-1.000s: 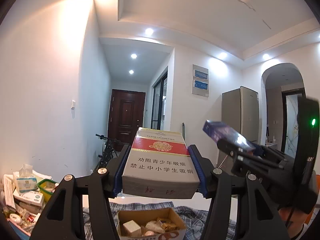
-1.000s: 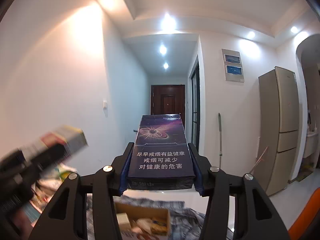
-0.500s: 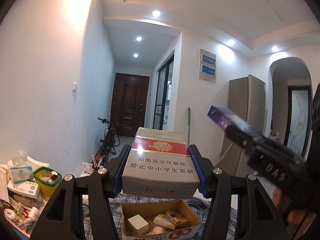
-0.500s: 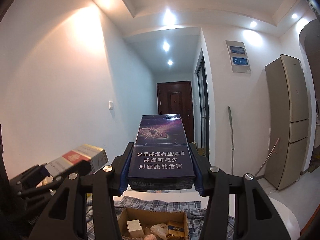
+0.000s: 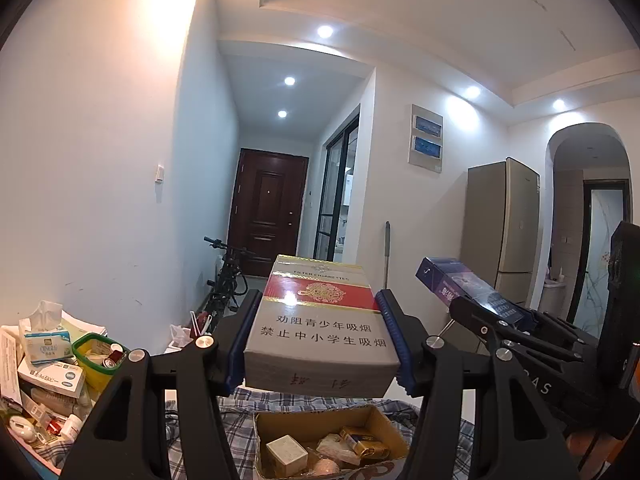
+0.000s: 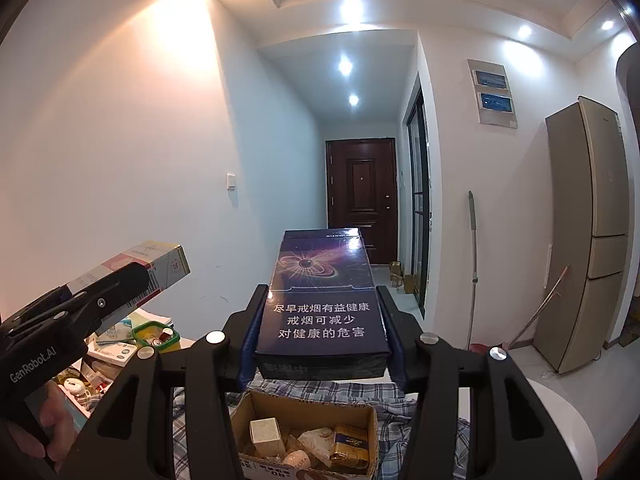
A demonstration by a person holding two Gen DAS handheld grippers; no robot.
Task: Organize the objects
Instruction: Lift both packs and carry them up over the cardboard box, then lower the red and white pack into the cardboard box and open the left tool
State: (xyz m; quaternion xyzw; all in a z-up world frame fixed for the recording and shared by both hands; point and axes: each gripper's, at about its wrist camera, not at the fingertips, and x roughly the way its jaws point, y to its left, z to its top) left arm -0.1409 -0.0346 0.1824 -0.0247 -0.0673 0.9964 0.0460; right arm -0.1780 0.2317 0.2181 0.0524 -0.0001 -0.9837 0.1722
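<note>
Midway, by the look of it: the left gripper (image 5: 320,330) has its jaws clamped on a red-and-white carton (image 5: 320,320), the right gripper (image 6: 322,320) on a dark purple carton (image 6: 324,300) — both above the cardboard box (image 6: 304,436). Clutter (image 5: 52,364) waits — probably unsorted.

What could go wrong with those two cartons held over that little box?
The cardboard box already holds several items, so both cartons may not fit. The red carton and the dark carton are each pinched only at the near end, so either might tip or slip. The grippers are close together and could bump.
</note>
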